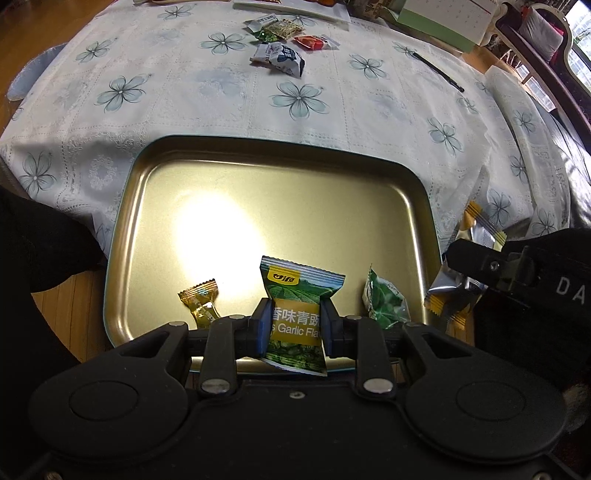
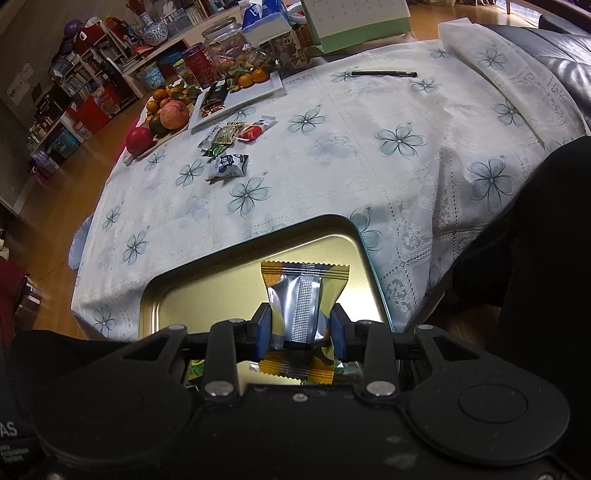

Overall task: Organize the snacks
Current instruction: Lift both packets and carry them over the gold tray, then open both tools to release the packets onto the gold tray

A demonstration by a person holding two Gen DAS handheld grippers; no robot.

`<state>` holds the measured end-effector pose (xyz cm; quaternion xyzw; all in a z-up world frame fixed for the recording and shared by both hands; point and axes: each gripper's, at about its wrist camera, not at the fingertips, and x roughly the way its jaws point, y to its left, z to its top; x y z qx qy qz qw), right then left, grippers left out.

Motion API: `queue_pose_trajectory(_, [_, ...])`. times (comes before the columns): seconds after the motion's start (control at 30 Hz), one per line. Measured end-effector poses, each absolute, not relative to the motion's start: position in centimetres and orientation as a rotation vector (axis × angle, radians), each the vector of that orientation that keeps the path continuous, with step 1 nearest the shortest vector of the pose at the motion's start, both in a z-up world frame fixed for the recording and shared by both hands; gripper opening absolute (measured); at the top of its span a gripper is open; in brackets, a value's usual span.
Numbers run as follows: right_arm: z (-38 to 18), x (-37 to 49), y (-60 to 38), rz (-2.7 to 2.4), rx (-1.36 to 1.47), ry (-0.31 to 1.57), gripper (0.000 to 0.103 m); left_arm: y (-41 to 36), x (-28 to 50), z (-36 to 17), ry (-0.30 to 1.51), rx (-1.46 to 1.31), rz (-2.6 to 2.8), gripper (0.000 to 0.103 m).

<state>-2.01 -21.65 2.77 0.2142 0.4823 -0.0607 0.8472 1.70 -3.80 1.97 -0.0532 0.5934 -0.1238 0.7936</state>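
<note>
Blue pads of my left gripper [image 1: 295,325] pinch the green pea packet [image 1: 297,314] (garlic flavour) over the gold tray [image 1: 258,177]; my right gripper [image 2: 301,332] clamps a silver-yellow packet [image 2: 301,299] above the tray's right side.

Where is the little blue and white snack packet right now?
The blue and white packet lies on the flowered tablecloth, beyond the gold tray, nearest of the loose snack pile in both wrist views.

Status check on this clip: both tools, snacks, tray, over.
Left tool shut on green pea packet, over tray. Right tool shut on silver-yellow packet. Two candies already in tray. No obstruction seen.
</note>
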Motion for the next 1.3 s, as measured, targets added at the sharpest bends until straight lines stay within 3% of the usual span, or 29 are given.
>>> queue_pose_trajectory(0.83, [-1.0, -0.6, -17.0, -0.008, 0.384, 1.188, 0.035, -0.1, 6.5, 0.9, 1.225, -0.104, -0.048, 0.035])
queue_pose_trajectory(1.3, [-0.7, -0.9, -16.6, 0.018, 0.372, 1.176, 0.039, 0.3, 6.1, 0.6, 1.258, -0.094, -0.050, 0.036])
